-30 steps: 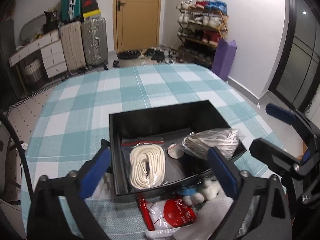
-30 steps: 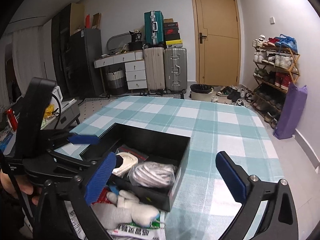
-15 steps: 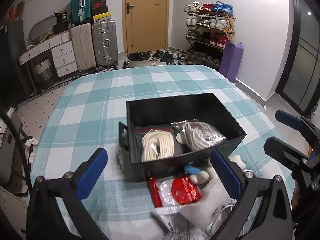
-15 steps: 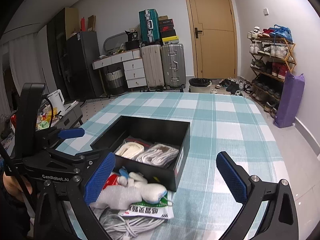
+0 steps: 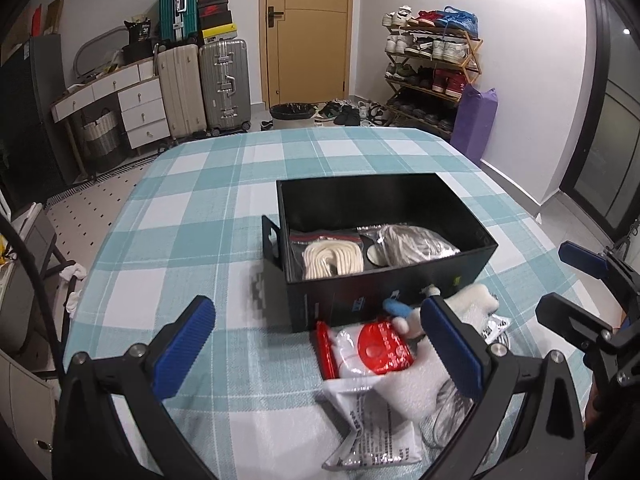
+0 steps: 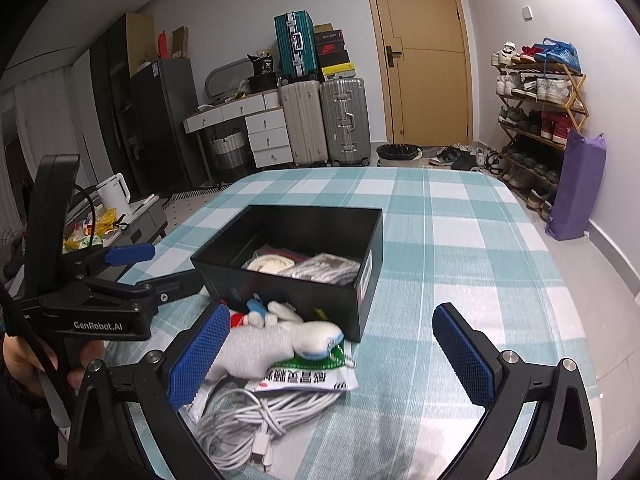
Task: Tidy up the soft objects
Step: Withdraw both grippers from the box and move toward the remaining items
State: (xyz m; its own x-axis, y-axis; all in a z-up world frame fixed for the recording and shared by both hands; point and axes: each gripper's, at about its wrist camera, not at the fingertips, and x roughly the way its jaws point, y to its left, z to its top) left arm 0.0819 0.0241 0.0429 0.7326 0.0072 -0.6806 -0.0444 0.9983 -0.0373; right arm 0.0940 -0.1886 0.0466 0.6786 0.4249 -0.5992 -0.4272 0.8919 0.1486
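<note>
A black open box (image 5: pixel 400 292) (image 6: pixel 288 290) stands on the checked tablecloth. Inside lie a bagged cream rope coil (image 5: pixel 332 258) (image 6: pixel 266 264) and a bagged grey-white cord bundle (image 5: pixel 412 242) (image 6: pixel 328 268). In front of the box sit a white plush toy (image 6: pixel 288 338) (image 5: pixel 472 300), a red-and-white packet (image 5: pixel 368 348), a green-printed packet (image 6: pixel 308 378) and a white cable coil (image 6: pixel 264 412). My left gripper (image 5: pixel 316 354) is open, hanging back from the box. My right gripper (image 6: pixel 332 354) is open with the plush just beyond its left finger.
The table (image 5: pixel 192 216) carries a teal-and-white checked cloth. Suitcases (image 5: pixel 204 84), drawers and a door stand at the back; a shoe rack (image 6: pixel 536 96) and a purple bag (image 6: pixel 576 188) are to the right. A hand (image 6: pixel 24 360) holds the left gripper's handle.
Both grippers have pulled back and up from the box, which now looks smaller and farther away. The loose pile in front of the box has come fully into view. Both stay open.
</note>
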